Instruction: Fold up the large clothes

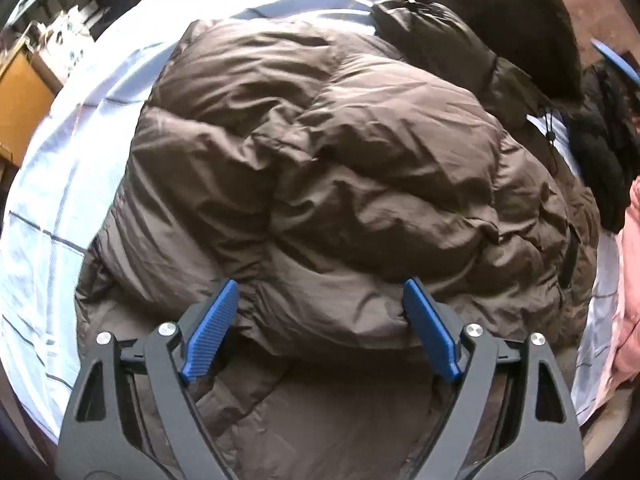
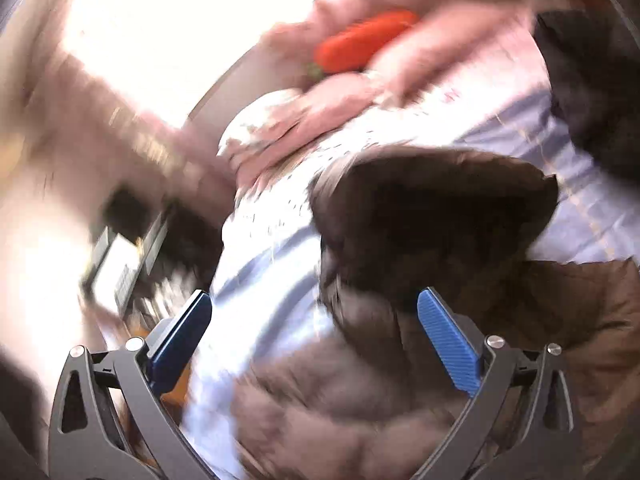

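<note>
A large brown puffer jacket (image 1: 320,168) lies bunched on a bed with a light blue sheet (image 1: 60,184). Its dark hood (image 1: 500,28) lies at the far right. My left gripper (image 1: 320,292) is open, its blue pads wide apart just above the jacket's near folded edge, holding nothing. In the right wrist view, which is motion-blurred, the jacket (image 2: 420,248) shows with its dark hood part ahead. My right gripper (image 2: 316,304) is open and empty over the jacket's edge and the sheet (image 2: 272,280).
A black garment (image 1: 600,152) and a pink garment (image 1: 632,280) lie at the bed's right side. A yellow-brown box (image 1: 20,92) stands off the bed at left. In the right wrist view, pink fabric (image 2: 360,92) with an orange object (image 2: 364,40) lies ahead.
</note>
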The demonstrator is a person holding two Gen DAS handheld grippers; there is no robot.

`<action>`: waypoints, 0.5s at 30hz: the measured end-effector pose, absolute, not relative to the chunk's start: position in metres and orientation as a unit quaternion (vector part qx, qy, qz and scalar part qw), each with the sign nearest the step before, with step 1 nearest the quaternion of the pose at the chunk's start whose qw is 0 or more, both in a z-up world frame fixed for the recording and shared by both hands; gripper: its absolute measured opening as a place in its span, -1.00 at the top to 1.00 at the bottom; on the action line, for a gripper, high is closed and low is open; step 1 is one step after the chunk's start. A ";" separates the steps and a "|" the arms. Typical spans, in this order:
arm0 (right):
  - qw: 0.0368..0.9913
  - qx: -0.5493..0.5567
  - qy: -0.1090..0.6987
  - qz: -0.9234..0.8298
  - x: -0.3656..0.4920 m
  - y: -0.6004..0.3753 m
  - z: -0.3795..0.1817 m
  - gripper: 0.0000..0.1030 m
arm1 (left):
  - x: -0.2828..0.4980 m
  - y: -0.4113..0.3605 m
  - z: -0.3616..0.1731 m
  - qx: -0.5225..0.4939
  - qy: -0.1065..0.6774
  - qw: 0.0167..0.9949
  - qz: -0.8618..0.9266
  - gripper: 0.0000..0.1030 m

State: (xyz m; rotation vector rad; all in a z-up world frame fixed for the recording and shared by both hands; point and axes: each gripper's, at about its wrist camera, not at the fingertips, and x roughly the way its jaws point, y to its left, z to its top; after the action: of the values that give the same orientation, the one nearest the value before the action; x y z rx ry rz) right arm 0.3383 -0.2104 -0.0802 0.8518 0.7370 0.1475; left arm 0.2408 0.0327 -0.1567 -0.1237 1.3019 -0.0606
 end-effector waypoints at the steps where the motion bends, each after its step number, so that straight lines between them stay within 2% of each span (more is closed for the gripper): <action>1: 0.816 0.455 0.352 0.056 0.358 -0.227 -0.090 -0.97 | 0.240 0.032 -0.156 -0.054 0.604 0.795 -0.029 -0.68; 4: 0.759 0.547 0.353 0.027 0.391 -0.249 -0.115 -0.97 | 0.241 0.032 -0.157 -0.044 0.602 0.796 -0.029 -0.69; 6: 0.743 0.567 0.356 0.026 0.406 -0.249 -0.127 -0.74 | 0.240 0.036 -0.158 -0.042 0.604 0.796 -0.022 -0.69; 7: 0.743 0.563 0.361 0.029 0.410 -0.247 -0.130 -0.15 | 0.240 0.038 -0.159 -0.040 0.604 0.795 -0.021 -0.69; 8: 0.745 0.553 0.370 0.042 0.416 -0.243 -0.133 0.69 | 0.241 0.039 -0.160 -0.037 0.605 0.795 -0.020 -0.69; 9: 0.751 0.540 0.375 0.059 0.422 -0.239 -0.133 0.79 | 0.243 0.040 -0.160 -0.035 0.606 0.795 -0.020 -0.69; 11: 0.777 0.521 0.350 0.058 0.412 -0.233 -0.126 0.84 | 0.244 0.043 -0.159 -0.028 0.601 0.798 -0.017 -0.69; 15: 0.800 0.501 0.315 0.093 0.377 -0.226 -0.107 0.88 | 0.247 0.054 -0.158 -0.045 0.599 0.799 -0.001 -0.70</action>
State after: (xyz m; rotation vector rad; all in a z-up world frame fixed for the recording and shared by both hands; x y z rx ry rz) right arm 0.3774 -0.2258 -0.1066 1.0750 0.6758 0.2004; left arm 0.2475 0.0537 -0.1581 -0.0964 1.2859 -0.0024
